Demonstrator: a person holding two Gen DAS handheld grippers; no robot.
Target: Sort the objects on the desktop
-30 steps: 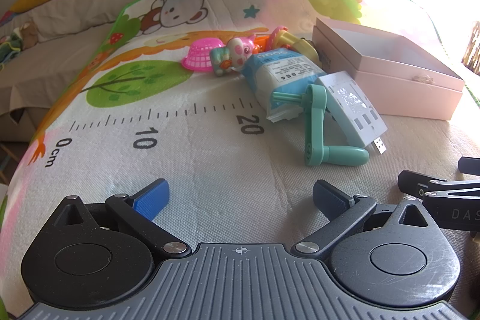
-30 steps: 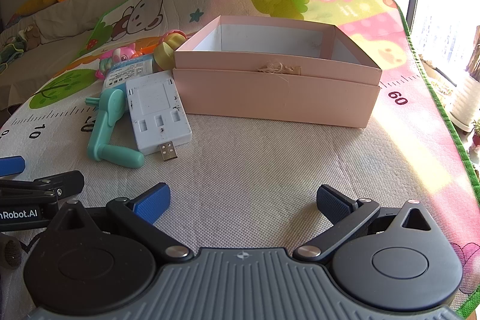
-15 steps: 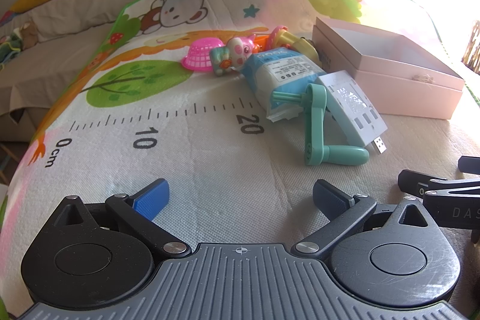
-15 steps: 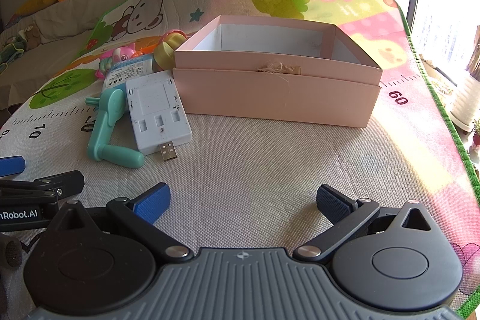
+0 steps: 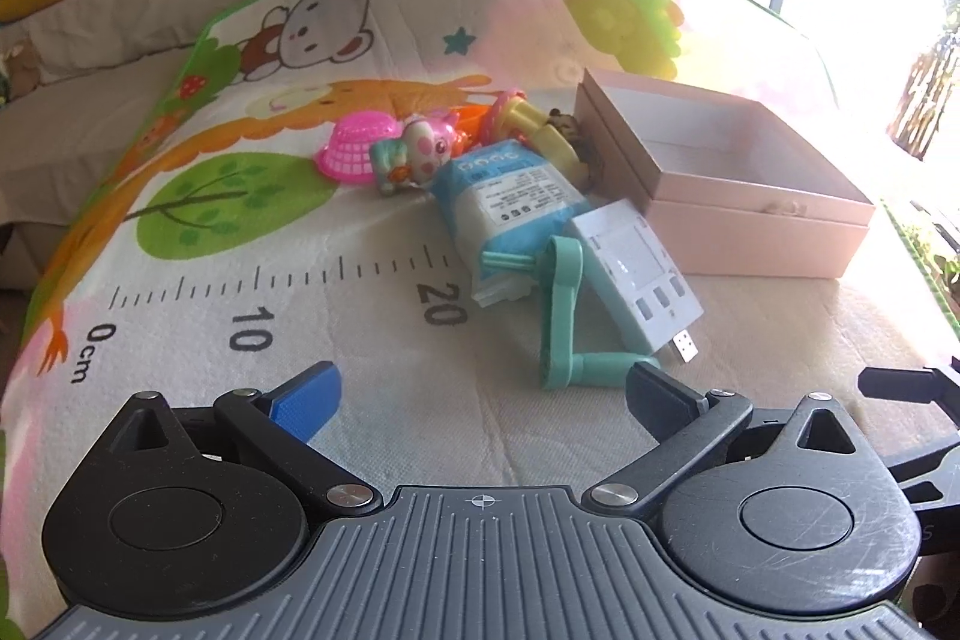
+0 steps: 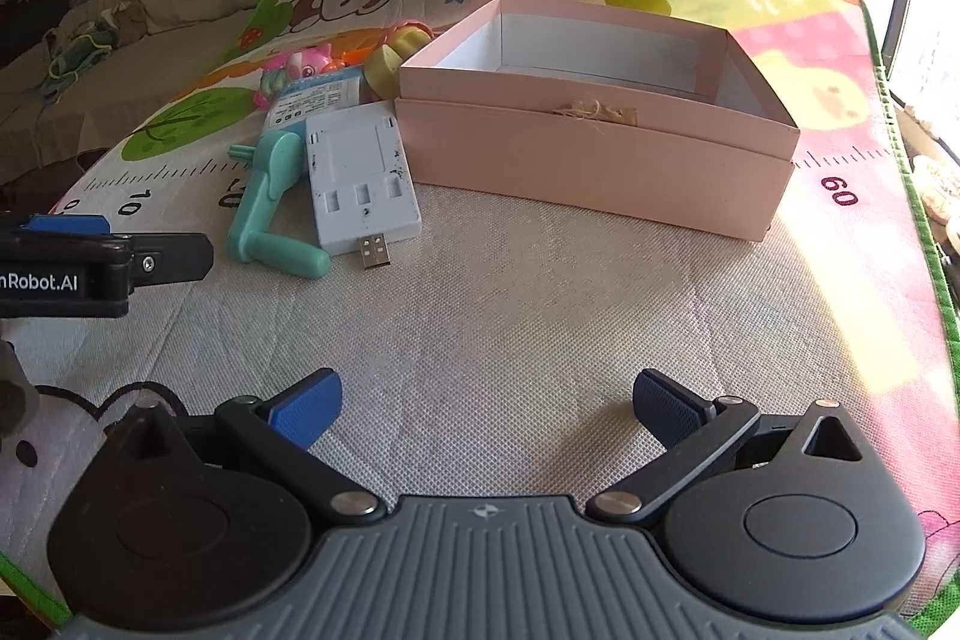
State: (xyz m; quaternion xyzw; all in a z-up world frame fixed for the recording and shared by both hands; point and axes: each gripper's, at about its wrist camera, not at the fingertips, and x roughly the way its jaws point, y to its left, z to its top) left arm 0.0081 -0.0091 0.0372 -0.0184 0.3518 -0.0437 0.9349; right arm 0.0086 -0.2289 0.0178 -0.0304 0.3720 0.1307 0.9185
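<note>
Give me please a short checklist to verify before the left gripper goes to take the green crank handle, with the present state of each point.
1. Left gripper open and holding nothing: ok.
2. Right gripper open and holding nothing: ok.
3. Green crank handle free to lift: not ok, its far end lies on the blue tissue pack, and the white USB hub sits right beside it.
4. Mat between the left gripper and the handle free of objects: ok.
5. Pink box open: ok.
6. Pink box empty: cannot tell, its near wall hides most of the floor.
</note>
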